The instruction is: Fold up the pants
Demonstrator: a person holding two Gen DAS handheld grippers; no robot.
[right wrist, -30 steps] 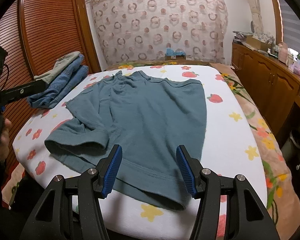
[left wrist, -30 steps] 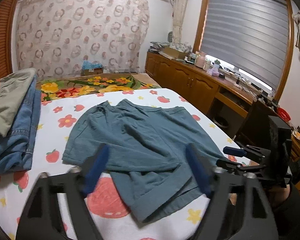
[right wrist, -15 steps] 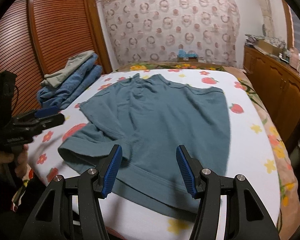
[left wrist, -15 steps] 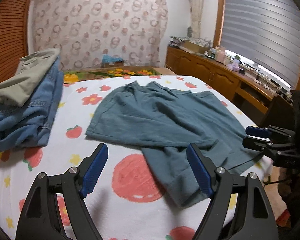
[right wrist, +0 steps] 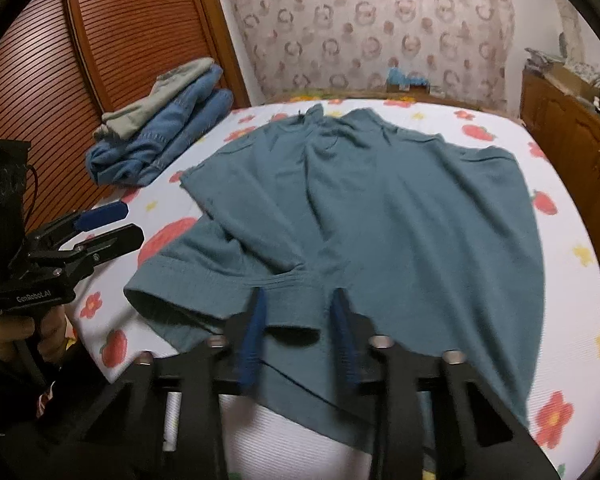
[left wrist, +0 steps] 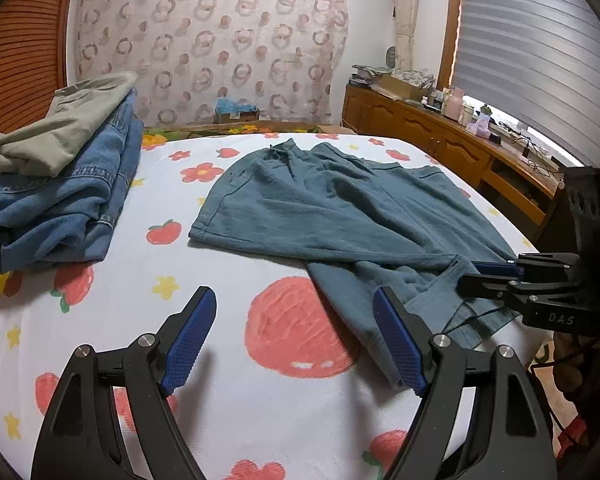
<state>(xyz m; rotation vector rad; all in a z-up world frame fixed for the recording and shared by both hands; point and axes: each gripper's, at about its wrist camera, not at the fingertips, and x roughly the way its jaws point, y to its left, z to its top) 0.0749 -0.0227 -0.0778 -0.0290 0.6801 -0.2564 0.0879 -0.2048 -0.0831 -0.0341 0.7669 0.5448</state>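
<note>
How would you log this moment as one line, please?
stage: fold start | teal pants spread on bed | left gripper open, over bare sheet | right gripper half-closed around hem, not clamped

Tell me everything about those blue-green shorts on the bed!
The teal, soft-looking fabric shorts lie spread out and wrinkled on the fruit-and-flower bedsheet, waistband at the far end. One leg is crumpled, its cuff gaping near the bed's edge. The right gripper is narrowing around the near hem; the left gripper is open beside them.

Flowered bed (left wrist: 220,360) carries teal pants (left wrist: 340,216) and folded jeans (left wrist: 60,208).
</note>
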